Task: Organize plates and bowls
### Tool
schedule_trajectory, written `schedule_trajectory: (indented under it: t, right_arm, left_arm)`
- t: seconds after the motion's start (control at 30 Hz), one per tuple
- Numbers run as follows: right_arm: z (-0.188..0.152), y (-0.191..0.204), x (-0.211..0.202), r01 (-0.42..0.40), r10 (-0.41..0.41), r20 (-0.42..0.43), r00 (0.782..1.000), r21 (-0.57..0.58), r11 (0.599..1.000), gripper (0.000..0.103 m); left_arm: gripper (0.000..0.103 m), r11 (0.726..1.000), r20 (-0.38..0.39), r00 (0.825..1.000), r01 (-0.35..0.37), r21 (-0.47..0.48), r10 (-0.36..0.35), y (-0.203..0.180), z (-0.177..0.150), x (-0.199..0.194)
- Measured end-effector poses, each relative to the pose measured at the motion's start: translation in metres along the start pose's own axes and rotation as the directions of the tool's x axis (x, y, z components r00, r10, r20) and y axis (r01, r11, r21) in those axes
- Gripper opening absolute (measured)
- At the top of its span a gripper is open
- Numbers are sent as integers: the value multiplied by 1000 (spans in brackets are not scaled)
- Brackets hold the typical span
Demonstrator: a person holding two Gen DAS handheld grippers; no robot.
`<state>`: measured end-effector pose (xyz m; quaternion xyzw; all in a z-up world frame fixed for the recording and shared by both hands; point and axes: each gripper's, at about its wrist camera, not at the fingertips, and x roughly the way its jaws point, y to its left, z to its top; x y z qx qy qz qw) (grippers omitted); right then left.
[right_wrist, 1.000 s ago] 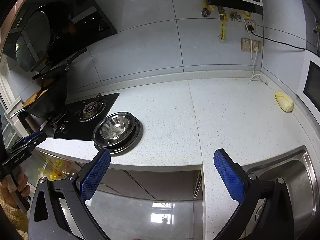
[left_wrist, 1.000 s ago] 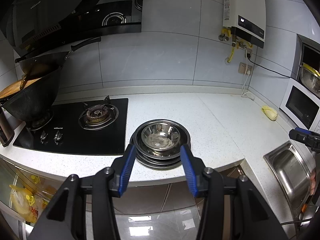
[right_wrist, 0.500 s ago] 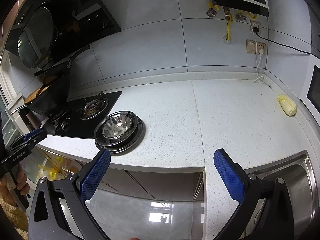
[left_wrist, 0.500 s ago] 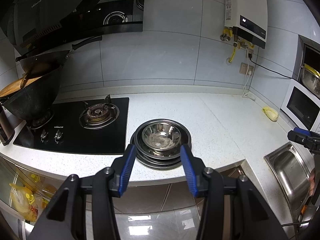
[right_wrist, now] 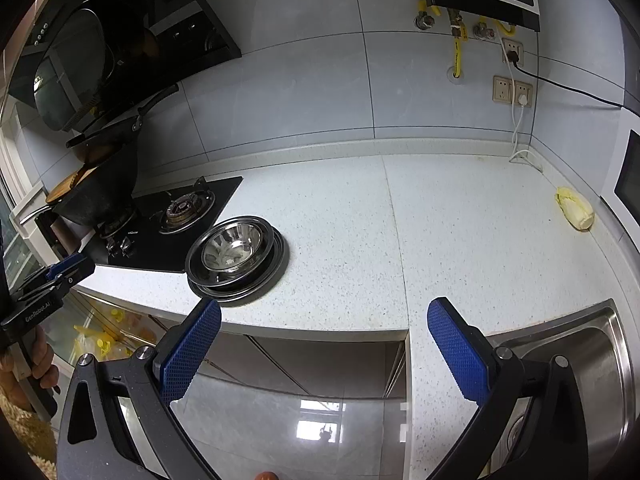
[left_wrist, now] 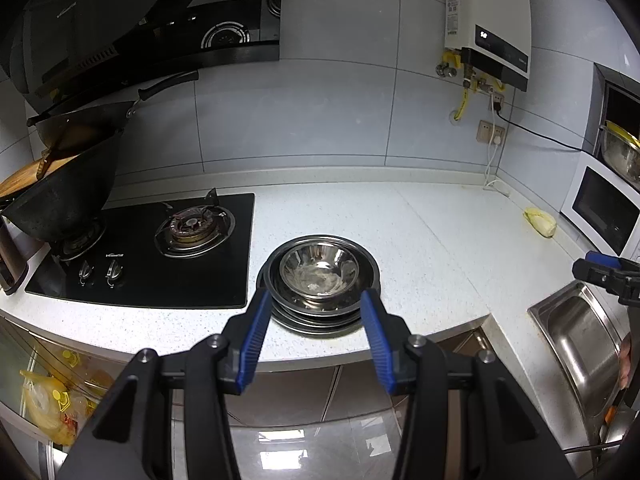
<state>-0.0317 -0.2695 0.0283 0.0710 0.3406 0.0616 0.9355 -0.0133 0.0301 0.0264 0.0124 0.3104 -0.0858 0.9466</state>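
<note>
A steel bowl (left_wrist: 319,271) sits nested on a stack of steel plates (left_wrist: 320,318) near the front edge of the white counter (left_wrist: 420,248). My left gripper (left_wrist: 316,304) hovers in front of the counter edge, short of the stack, open with nothing between its blue pads. In the right wrist view the same bowl (right_wrist: 232,246) and plates (right_wrist: 256,286) lie left of centre. My right gripper (right_wrist: 324,312) is open wide and empty, held off the counter edge to the right of the stack. The left gripper's tip (right_wrist: 60,270) shows at the left edge there.
A black gas hob (left_wrist: 152,256) with a wok (left_wrist: 60,204) lies left of the stack. A steel sink (left_wrist: 580,344) is at the right, a microwave (left_wrist: 604,208) beyond it. A yellow cloth-like lump (left_wrist: 541,222) rests by the far right wall. A water heater (left_wrist: 488,24) hangs above.
</note>
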Motion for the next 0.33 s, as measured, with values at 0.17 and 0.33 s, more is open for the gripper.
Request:
schedule_trajectory:
  t: [0.17,0.33]
  right_arm:
    - [-1,0,0,-1,1,-2,1000,0,1000,102]
    - [0,-2,0,-1,1,-3,1000,1,1000,102]
  left_arm:
    - [45,1000,1,1000,-3,2,3,0,-1,0]
    - [45,1000,0,1000,-5,2,5,0,-1,-1]
